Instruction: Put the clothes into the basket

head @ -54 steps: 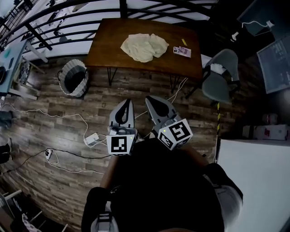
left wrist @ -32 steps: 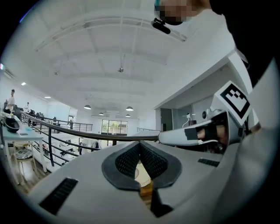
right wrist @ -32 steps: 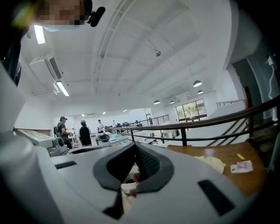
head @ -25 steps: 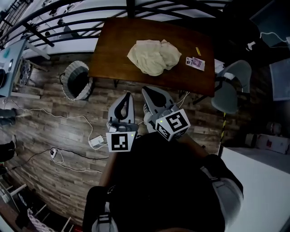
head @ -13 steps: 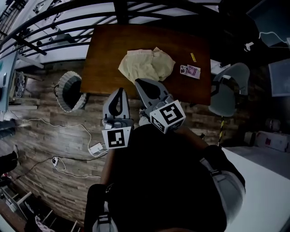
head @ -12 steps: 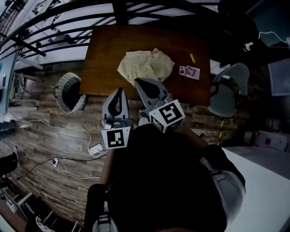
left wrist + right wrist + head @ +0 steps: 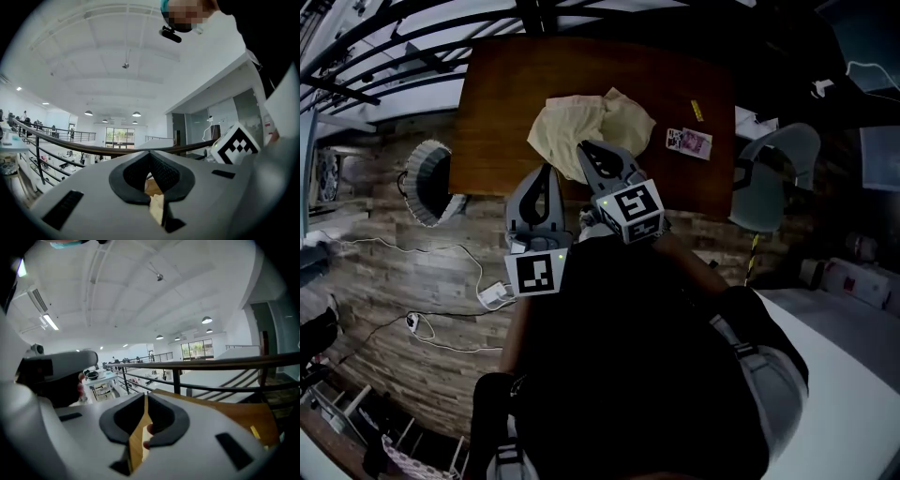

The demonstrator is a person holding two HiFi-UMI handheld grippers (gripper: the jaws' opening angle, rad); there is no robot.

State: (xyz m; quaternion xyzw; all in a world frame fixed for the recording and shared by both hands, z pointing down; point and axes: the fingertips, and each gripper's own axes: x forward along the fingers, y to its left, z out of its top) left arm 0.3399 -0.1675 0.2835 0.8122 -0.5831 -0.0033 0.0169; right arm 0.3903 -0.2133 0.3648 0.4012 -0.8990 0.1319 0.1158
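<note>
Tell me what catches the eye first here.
A crumpled cream cloth lies on the dark wooden table, top centre. The left gripper and right gripper point toward it, jaws shut and empty. A grey basket stands on the floor left of the table.

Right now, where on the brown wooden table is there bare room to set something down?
The left part of the brown wooden table, between its left edge and the crumpled cream cloth, is bare. A narrower strip separates the cloth from the small printed card. Crowded: the middle, under the cloth.
</note>
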